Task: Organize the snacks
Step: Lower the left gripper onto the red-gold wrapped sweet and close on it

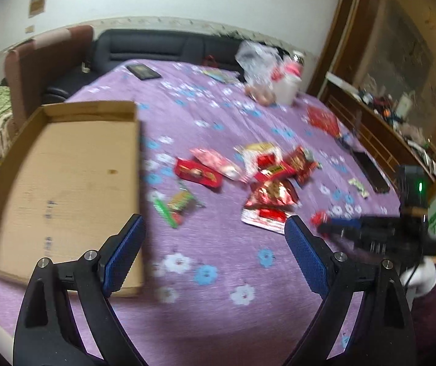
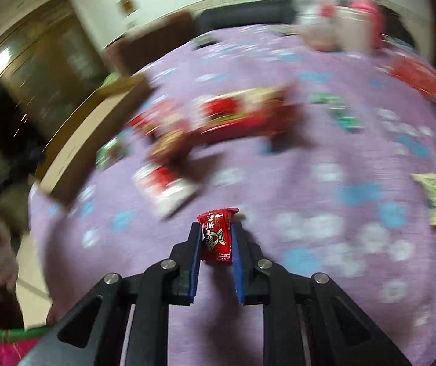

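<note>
Right claw (image 2: 216, 238) pinches red candy (image 2: 216, 236) above purple tablecloth (image 2: 309, 183).

Warm, dim indoor light; fisheye bending darkens the corners. The right wrist view smears heavily, only the held red candy (image 2: 217, 238) sharp.
</note>
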`<state>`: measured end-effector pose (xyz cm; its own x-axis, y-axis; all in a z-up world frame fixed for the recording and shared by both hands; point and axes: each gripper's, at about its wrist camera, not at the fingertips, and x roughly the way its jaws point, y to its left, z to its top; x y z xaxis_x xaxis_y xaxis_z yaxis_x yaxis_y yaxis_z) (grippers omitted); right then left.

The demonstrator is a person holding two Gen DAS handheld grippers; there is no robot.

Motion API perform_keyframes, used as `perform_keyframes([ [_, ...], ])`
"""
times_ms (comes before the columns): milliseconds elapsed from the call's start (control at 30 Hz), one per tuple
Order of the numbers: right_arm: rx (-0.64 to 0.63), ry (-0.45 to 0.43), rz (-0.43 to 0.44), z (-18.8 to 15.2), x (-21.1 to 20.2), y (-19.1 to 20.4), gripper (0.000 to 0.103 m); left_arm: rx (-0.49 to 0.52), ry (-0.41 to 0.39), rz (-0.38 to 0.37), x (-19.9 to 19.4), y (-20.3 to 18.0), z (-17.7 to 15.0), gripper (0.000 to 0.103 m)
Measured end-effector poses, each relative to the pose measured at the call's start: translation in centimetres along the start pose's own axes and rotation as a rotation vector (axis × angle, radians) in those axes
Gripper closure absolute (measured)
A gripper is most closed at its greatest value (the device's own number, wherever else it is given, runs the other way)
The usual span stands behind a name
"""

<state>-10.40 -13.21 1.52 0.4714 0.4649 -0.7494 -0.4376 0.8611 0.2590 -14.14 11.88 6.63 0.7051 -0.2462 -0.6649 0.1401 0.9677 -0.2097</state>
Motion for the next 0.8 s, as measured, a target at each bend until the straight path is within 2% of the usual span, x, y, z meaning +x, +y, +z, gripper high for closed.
perform_keyframes([
  [100, 0.081, -0.037, 0.013, 0.6, -0.1, -2.5, 0.082, 0.051, 0.023, -0.012, 1.6, -2.0, 0.5, 0.011],
  [167, 0.128, -0.046, 0.064, 0.6, -0.2, -3.4, 0.082, 0.089, 0.053, -0.003, 3.4, -3.4, 1.1, 0.011],
  [367, 0.173, -0.048, 0.123, 0.4, -0.4, -4.2, 0.079, 0.112, 0.070, -0.054, 7.6, -6.1, 3.1, 0.011],
  [533, 0.176, -0.050, 0.133, 0.3, -0.3, -4.2, 0.079, 0.175, 0.123, 0.007, 11.2, -7.7, 3.4, 0.011],
  [633, 0.177, -0.050, 0.135, 0.3, -0.2, -4.3, 0.079, 0.163, 0.152, 0.019, 12.5, -7.5, 3.3, 0.011],
  [667, 0.177, -0.050, 0.134, 0.3, -0.3, -4.3, 0.079, 0.150, 0.157, 0.020, 12.8, -7.3, 3.3, 0.013],
  [700, 0.177, -0.050, 0.134, 0.3, -0.3, -4.3, 0.079, 0.132, 0.159, -0.001, 12.9, -7.0, 3.3, 0.029],
  [767, 0.178, -0.050, 0.135, 0.3, -0.3, -4.3, 0.079, 0.094, 0.188, -0.053, 13.4, -6.3, 3.3, 0.051],
  [800, 0.178, -0.050, 0.134, 0.3, -0.3, -4.3, 0.079, 0.072, 0.191, -0.066, 13.5, -5.8, 3.2, 0.051],
])
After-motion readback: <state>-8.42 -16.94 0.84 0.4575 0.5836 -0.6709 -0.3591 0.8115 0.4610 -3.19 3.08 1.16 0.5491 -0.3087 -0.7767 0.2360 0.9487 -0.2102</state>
